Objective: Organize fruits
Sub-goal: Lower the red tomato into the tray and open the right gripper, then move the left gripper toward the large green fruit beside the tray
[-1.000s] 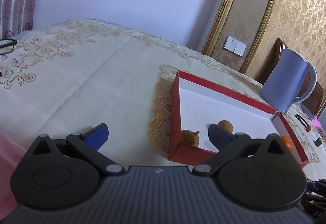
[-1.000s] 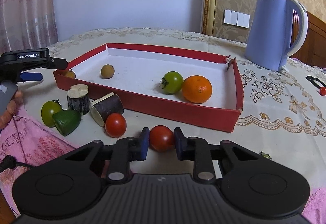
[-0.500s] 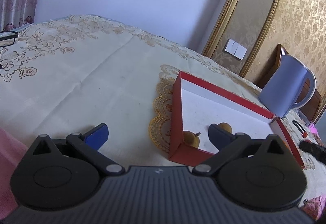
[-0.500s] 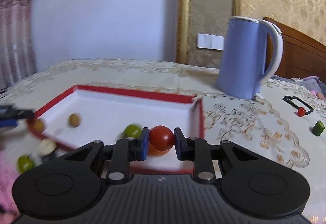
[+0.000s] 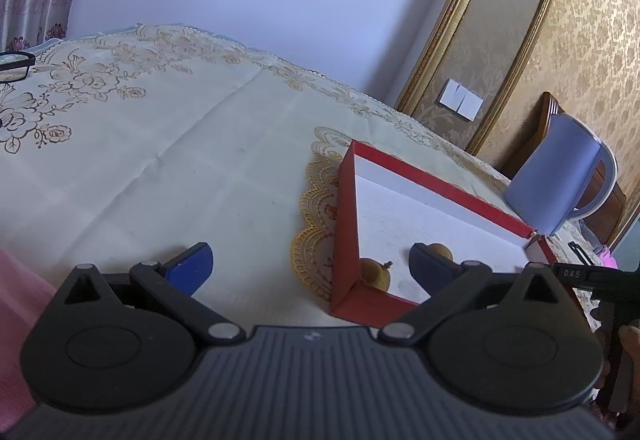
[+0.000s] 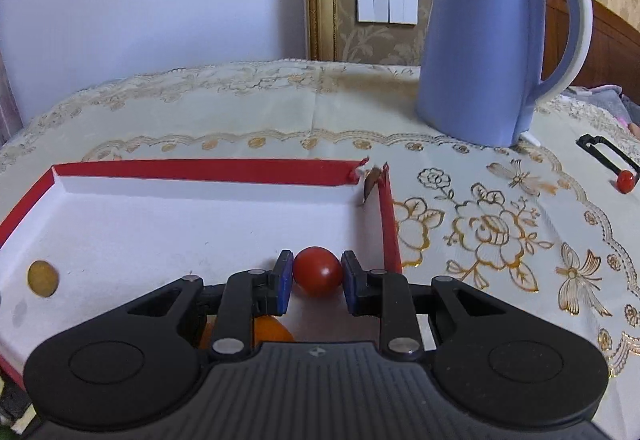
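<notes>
My right gripper (image 6: 316, 282) is shut on a red tomato (image 6: 318, 271) and holds it over the right end of the red box (image 6: 200, 171), above its white floor. An orange (image 6: 269, 332) lies in the box just under my fingers, partly hidden. A small brown fruit (image 6: 43, 278) lies at the box's left. My left gripper (image 5: 308, 266) is open and empty, low over the tablecloth beside the box's near corner (image 5: 347, 220). Two brown fruits (image 5: 375, 274) (image 5: 440, 252) lie in that corner; the second is partly behind my right fingertip (image 5: 426, 266).
A blue kettle (image 6: 494, 39) stands behind the box to the right. A small red thing (image 6: 625, 181) with a black clip lies at the far right. Glasses (image 5: 16, 65) lie at the table's far left. A pink cloth (image 5: 16, 304) lies near the left gripper.
My right gripper carried the tomato up from the table, forward over the box's front wall, and now holds it inside the box's right end. My left gripper has barely moved.
</notes>
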{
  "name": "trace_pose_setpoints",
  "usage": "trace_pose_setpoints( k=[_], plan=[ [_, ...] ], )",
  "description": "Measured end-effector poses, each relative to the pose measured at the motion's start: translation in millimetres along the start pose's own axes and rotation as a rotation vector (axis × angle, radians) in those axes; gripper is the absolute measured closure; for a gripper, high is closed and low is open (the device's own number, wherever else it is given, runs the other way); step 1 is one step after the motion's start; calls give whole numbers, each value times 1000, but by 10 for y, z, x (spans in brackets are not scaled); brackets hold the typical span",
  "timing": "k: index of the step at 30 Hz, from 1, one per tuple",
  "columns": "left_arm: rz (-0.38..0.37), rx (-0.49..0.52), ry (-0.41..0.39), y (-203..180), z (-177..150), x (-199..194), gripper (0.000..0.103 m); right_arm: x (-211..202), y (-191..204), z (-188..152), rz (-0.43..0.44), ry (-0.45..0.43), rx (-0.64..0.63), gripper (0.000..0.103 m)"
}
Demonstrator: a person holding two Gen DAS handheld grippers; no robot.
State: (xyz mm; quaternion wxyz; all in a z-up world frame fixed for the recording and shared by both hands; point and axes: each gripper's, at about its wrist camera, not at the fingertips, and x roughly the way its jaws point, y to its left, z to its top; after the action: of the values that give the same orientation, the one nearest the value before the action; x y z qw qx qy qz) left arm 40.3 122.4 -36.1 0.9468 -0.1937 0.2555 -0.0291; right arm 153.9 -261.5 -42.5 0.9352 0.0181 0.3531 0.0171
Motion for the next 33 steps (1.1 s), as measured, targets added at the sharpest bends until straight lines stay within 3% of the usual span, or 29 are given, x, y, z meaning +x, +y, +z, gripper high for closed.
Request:
trace_pose_setpoints(
  k=[5,7,9,10,15,21,28,33],
  plan=[
    [4,-5,3,0,-3,0,0,-35,-24,4,26,2,13,75],
    [3,-9,5,4,-4,0,0,-146,-61,15,34,-22,28,63],
    [3,-11,7,7,-3,4,0,-354,-111,-4,33,-74,40,30],
    [3,-11,7,7,-3,4,0,-463,-128,-30,37,-96,41,27],
    [3,-12,7,7,-1,4,0,-1031,-161,-384,11,-170,-29,27],
    [8,-11,10,8,0,9,0,-1138,-277,-892,-22,-111,-11,27],
    [8,-14,0,14,-9,-8,0,-1021,-383,-937,-19,-35,57,27],
    [1,-4,-43,-1,-31,-86,0,-1052,-485,-980,24,-56,106,26]
  ],
)
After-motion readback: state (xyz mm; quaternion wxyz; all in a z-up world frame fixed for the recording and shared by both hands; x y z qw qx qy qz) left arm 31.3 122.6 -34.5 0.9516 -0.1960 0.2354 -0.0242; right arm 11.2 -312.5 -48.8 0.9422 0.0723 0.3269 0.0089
